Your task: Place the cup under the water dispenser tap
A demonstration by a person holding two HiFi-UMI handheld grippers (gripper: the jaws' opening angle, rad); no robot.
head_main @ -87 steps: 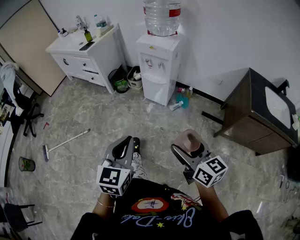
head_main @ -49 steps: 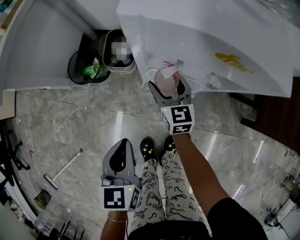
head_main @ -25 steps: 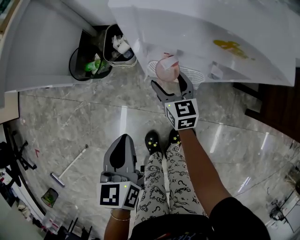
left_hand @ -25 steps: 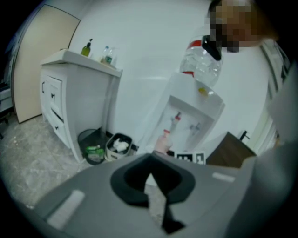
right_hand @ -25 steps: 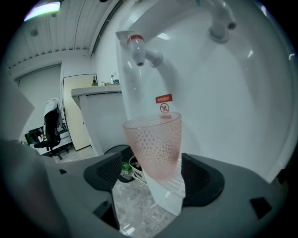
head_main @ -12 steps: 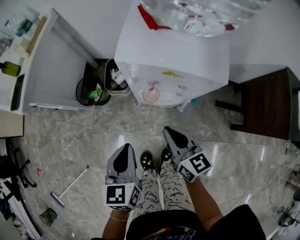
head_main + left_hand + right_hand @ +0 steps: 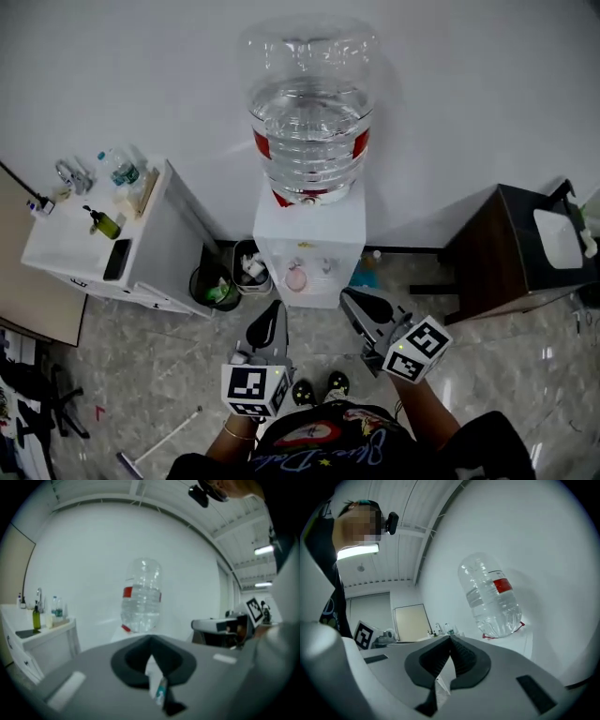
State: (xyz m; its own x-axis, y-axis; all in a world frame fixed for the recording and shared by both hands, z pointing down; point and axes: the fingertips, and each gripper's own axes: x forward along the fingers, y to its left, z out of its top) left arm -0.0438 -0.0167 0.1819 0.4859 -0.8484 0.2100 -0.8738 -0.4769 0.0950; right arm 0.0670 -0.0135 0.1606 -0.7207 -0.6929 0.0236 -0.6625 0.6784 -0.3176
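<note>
The pink cup (image 7: 297, 278) stands in the recess of the white water dispenser (image 7: 309, 225), under its taps, with the big clear bottle (image 7: 309, 103) on top. No gripper touches the cup. My right gripper (image 7: 349, 295) is shut and empty, held back from the dispenser on its right front. To its left, my left gripper (image 7: 275, 307) is also shut with nothing in it. The left gripper view has its closed jaws (image 7: 151, 641) aimed level at the bottle (image 7: 141, 597). The right gripper view shows shut jaws (image 7: 450, 638) and the bottle (image 7: 492, 602) tilted.
A white sink cabinet (image 7: 103, 253) with bottles stands left of the dispenser. Two waste bins (image 7: 214, 286) sit between them. A dark cabinet (image 7: 506, 253) is on the right. A broom (image 7: 159, 441) lies on the floor at lower left.
The right gripper let go of the cup at the dispenser, drew back and shut. Both grippers rose, and the head view swung up from the floor to the wall.
</note>
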